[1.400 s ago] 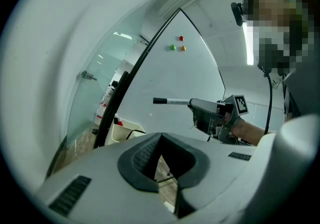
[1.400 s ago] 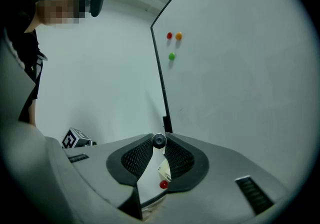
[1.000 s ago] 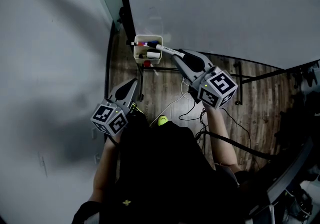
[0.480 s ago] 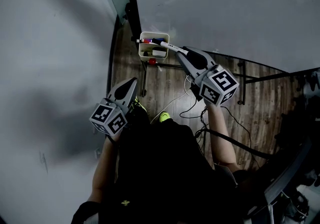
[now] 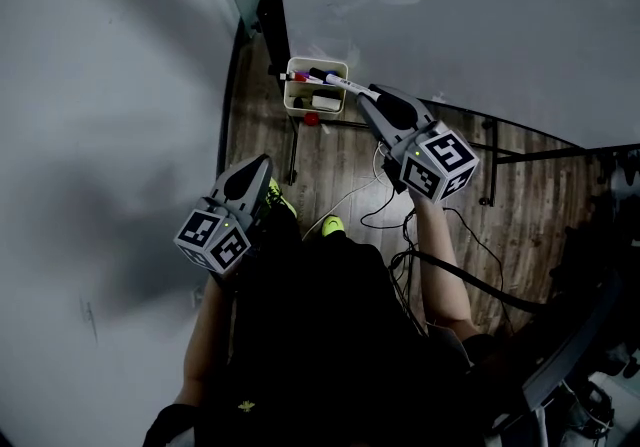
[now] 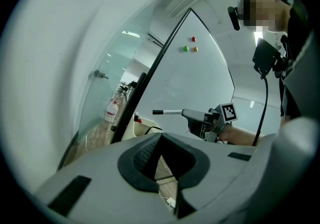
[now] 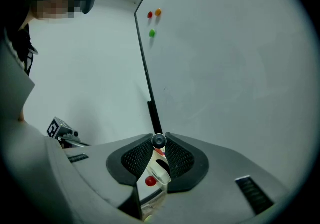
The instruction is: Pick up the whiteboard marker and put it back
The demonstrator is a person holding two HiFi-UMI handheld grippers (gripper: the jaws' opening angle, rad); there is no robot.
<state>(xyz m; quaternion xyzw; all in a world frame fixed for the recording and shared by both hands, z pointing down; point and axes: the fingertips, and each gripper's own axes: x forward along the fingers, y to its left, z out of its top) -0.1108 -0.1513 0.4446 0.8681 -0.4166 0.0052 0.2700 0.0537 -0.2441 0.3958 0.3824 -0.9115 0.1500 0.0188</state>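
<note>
One whiteboard marker (image 5: 336, 83), white-barrelled with a dark cap, sits clamped in the right gripper (image 5: 363, 94) at the upper middle of the head view. Its capped end reaches over the one cream tray (image 5: 298, 104) that hangs at the lower edge of the whiteboard (image 5: 470, 15). In the right gripper view the marker (image 7: 159, 141) shows end-on at centre frame. The right gripper (image 7: 159, 144) has both ribbed pads pressed on it, the jaws only narrowly parted, with the tray (image 7: 156, 174) below. The tray holds more pens, too small to count, and one red round item (image 5: 311, 119) shows at its lower side.

The left gripper (image 5: 263, 165) hangs at the left centre of the head view, well apart from the tray. In its own view the left gripper (image 6: 160, 138) has its jaw tips together with nothing between them. That view also catches the right gripper (image 6: 186, 113) at centre right, holding the marker (image 6: 167, 112) level.

Three magnets dot the board at the top of the frame: one red (image 6: 193, 39), one green (image 6: 185, 48), one orange (image 6: 195, 49). One white bottle (image 6: 111, 112) stands on the wooden floor (image 5: 330, 170) at left centre. Two marker cubes show, one per gripper: left (image 5: 213, 239), right (image 5: 441, 163).
</note>
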